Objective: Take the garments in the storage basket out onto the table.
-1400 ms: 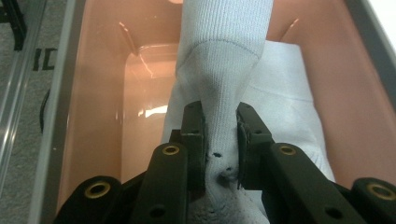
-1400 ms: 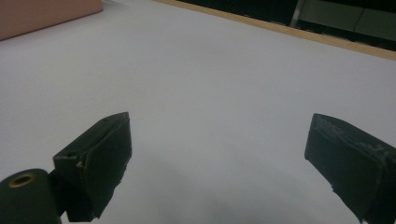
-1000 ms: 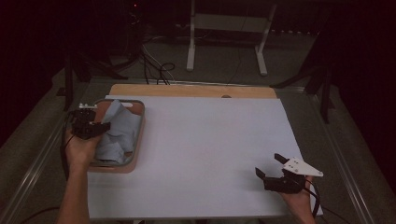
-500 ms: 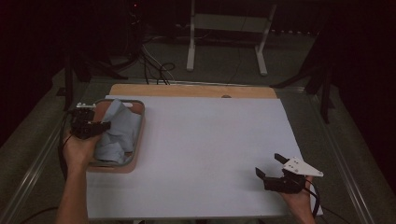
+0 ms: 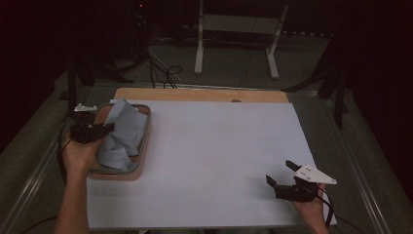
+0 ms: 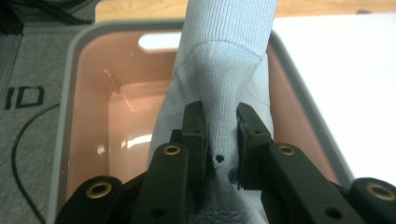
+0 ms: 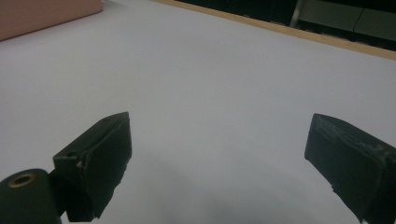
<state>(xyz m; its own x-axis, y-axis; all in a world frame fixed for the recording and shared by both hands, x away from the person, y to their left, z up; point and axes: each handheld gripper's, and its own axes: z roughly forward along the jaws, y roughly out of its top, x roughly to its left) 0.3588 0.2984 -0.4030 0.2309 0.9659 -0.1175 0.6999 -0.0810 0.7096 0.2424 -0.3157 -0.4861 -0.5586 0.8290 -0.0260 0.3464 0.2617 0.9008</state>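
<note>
Right gripper (image 5: 281, 179) sits nearest, at about 4 o'clock on the white sheet (image 5: 219, 156), held in a hand (image 5: 308, 207) coming in from the bottom edge. Jaws spread wide, nothing between them. Grey three-cornered plate on top, cable trailing back toward the wrist. In the right gripper view the gripper (image 7: 219, 158) has both jaws hanging over bare white sheet (image 7: 210, 74), with a strip of wooden edge (image 7: 280, 32) beyond.

Left gripper (image 5: 104, 129) is at about 9 o'clock, held over the near-left part of the tray (image 5: 141, 165). Left hand (image 5: 78, 153) and forearm come up from the lower left. Jaws clamped on the pale blue cloth (image 5: 124, 134). The left gripper view confirms it: the gripper (image 6: 219, 135) has both pads pressed onto a pinched fold of the knitted cloth (image 6: 224, 60), and the fabric rises taut away from the jaws.

The cloth is in the tray, bunched, the rest lying crumpled along the tray's right side and draped onto its rim. Tray: grey rim, pinkish inside (image 6: 93, 116), standing at the left edge of the sheet, 9 to 10 o'clock.

Farther off, at 12 o'clock: the wooden table edge (image 5: 195, 93), then dark floor with cables and a white metal stand (image 5: 234, 29).
</note>
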